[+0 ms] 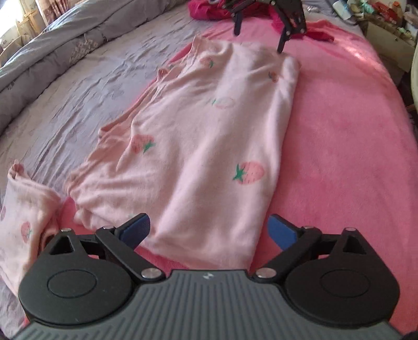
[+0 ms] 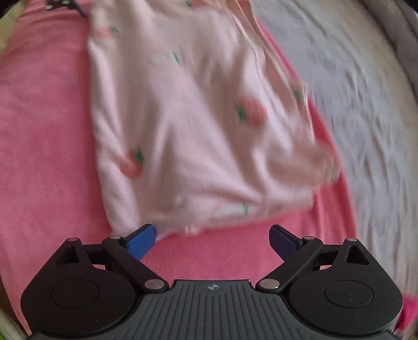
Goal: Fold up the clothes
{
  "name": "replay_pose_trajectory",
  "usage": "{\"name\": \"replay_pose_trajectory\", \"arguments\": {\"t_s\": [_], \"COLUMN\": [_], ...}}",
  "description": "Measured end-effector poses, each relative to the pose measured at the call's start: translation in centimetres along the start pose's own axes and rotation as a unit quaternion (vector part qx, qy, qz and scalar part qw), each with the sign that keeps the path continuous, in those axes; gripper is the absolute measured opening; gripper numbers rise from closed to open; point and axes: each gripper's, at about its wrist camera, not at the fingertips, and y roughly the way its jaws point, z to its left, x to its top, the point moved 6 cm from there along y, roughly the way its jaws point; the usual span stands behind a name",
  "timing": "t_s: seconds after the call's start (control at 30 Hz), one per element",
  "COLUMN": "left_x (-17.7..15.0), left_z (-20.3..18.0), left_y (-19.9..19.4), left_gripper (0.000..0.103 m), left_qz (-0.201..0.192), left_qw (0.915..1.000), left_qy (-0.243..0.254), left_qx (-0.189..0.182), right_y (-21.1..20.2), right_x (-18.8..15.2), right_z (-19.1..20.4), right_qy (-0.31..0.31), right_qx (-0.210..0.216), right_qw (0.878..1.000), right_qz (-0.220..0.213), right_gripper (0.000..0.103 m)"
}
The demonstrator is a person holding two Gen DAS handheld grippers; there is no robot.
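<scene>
Both tools released; strawberry garment flat on pink blanket; red clothes beyond.

Bed: pink blanket, strawberry-print garment

Facing each other across the bed — looking steeply down, close in.
Sharing the strawberry-print garment on the pink blanket — viewing from opposite ends.

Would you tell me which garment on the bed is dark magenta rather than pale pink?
The crumpled garment at the bed's far end; the strawberry-print top and the piece beside it are pale pink.
</scene>
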Motion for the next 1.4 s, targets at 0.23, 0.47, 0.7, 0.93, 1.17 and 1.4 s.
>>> {"name": "replay_pose_trajectory", "arguments": {"t_s": [0.23, 0.47, 0.7, 0.93, 1.17, 1.4], "left_x": [7.4, 3.5, -1.3, -2.6, -1.6, -2.2], "left_z": [2.8, 5.1, 8.1, 9.5, 9.4, 6.7], "left_y": [4.9, 9.1, 5.8, 3.1, 0.5, 0.8], "left_gripper": [0.098, 0.100, 0.100, 0.101, 0.099, 0.099], "left_qz": [-0.056, -0.030, -0.010, 0.031, -0.005, 0.010], "left_qw": [0.9971, 0.9967, 0.9984, 0.9969, 0.9868, 0.9866], "left_qy": [0.026, 0.023, 0.002, -0.072, -0.152, -0.158], "left_qx": [-0.045, -0.072, -0.057, 0.000, 0.055, 0.040], "right_y": [1.6, 5.3, 4.4, 0.5, -2.3, 4.6], "right_x": [11.2, 10.0, 1.2, 0.3, 7.2, 13.5], "right_z": [3.4, 1.2, -2.0, -3.8, -3.4, -4.7], "right_qy": [-0.138, -0.105, -0.001, 0.096, 0.231, 0.281], "right_qx": [0.035, 0.063, 0.051, 0.015, 0.104, 0.149], "right_qw": [0.982, 0.984, 0.996, 0.993, 0.953, 0.932], "right_qz": [-0.126, -0.131, -0.072, -0.060, -0.166, -0.173], "right_gripper": [0.096, 0.103, 0.103, 0.102, 0.101, 0.094]}}
